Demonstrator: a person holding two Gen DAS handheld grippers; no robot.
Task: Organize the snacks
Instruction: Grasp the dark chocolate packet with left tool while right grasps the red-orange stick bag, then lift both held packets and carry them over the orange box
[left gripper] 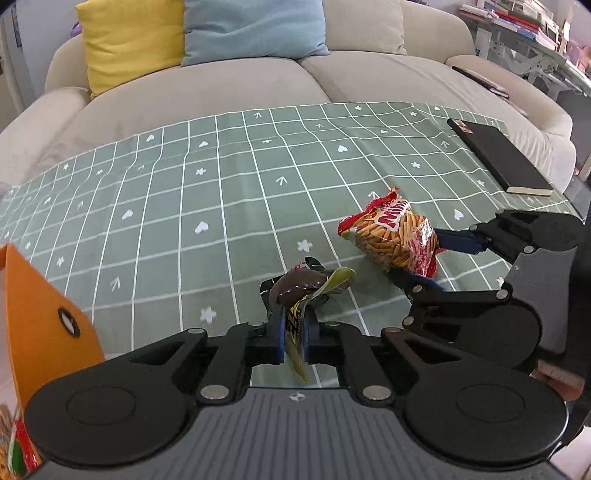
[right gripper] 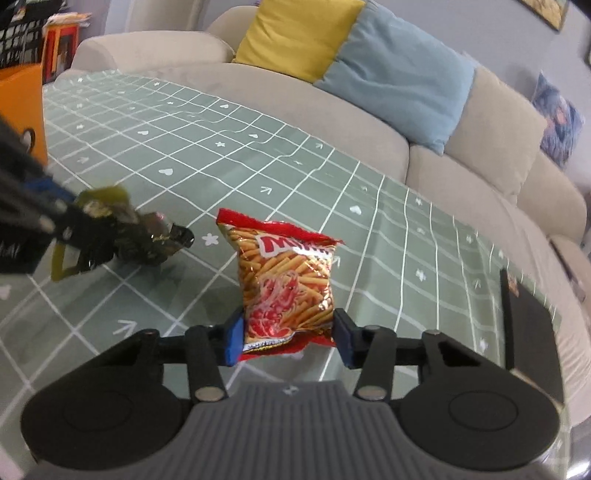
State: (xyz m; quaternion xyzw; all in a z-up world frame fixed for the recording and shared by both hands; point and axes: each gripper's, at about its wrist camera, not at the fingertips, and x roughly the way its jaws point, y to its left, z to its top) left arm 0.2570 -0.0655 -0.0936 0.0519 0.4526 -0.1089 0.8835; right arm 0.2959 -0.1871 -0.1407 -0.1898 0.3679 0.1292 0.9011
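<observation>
A dark, crumpled snack packet with a yellow-green edge is clamped between the blue-padded fingers of the left gripper, whose jaws are drawn narrow around the wrapper; the packet is seen just above the green checked tablecloth, and whether it touches the cloth cannot be told. In the right wrist view the same packet appears blurred at the left, held by the left gripper. A red bag of stick snacks is held upright at its lower part between the blue pads of the right gripper, the jaws being set about the width of the bag and pressed against its sides. In the left wrist view that red bag is seen to the right of the dark packet, near it but apart, gripped by the right gripper that enters from the right. An orange container is seen at the left edge of the cloth, and a further printed snack bag is partly visible below it at the frame's corner. A black notebook is laid on the far right part of the cloth, well apart from both snacks. Behind the table a beige sofa is seen, with a yellow cushion and a blue cushion set side by side against its back.
</observation>
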